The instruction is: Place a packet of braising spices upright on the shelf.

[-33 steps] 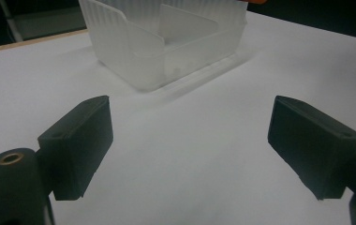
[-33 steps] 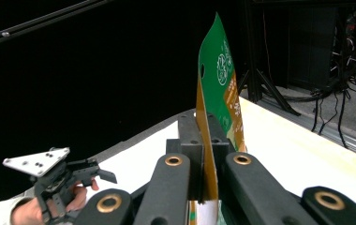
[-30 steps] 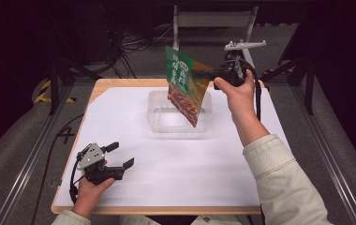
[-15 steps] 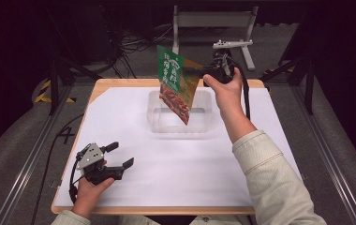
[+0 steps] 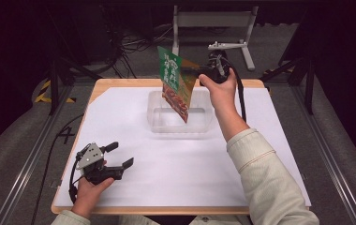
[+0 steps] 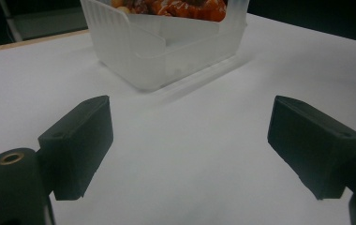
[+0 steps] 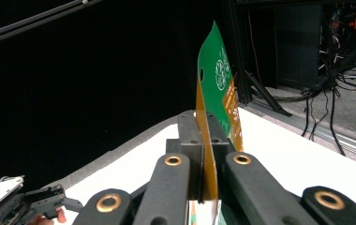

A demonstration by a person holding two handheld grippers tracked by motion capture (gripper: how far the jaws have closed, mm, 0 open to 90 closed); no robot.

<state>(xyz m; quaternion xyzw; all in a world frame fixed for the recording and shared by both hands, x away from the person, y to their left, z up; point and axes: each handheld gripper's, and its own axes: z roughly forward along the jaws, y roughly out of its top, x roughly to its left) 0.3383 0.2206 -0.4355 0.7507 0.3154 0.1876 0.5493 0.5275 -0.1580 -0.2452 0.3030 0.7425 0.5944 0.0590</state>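
Note:
A green and orange food pouch (image 5: 175, 83) hangs tilted over a clear plastic container (image 5: 203, 123) at the back middle of the white table. My right gripper (image 5: 196, 71) is shut on the pouch's edge, and its own view shows the jaws pinching the pouch (image 7: 219, 98) between them. The pouch's lower corner dips inside the container. My left gripper (image 5: 120, 155) rests on the table near the front left, open and holding nothing. In the left gripper view (image 6: 188, 140) the container (image 6: 166, 56) stands ahead, with the pouch's red bottom (image 6: 176, 7) showing inside it.
A white sheet (image 5: 134, 140) covers the wooden table. A metal stand (image 5: 213, 23) and loose cables (image 5: 138, 42) sit behind the far edge. Rails (image 5: 31, 159) run along the table's left side on the dark floor.
The right hand has carried the pouch leftward and a little lower, bringing its bottom corner into the container. The left gripper has stayed where it was.

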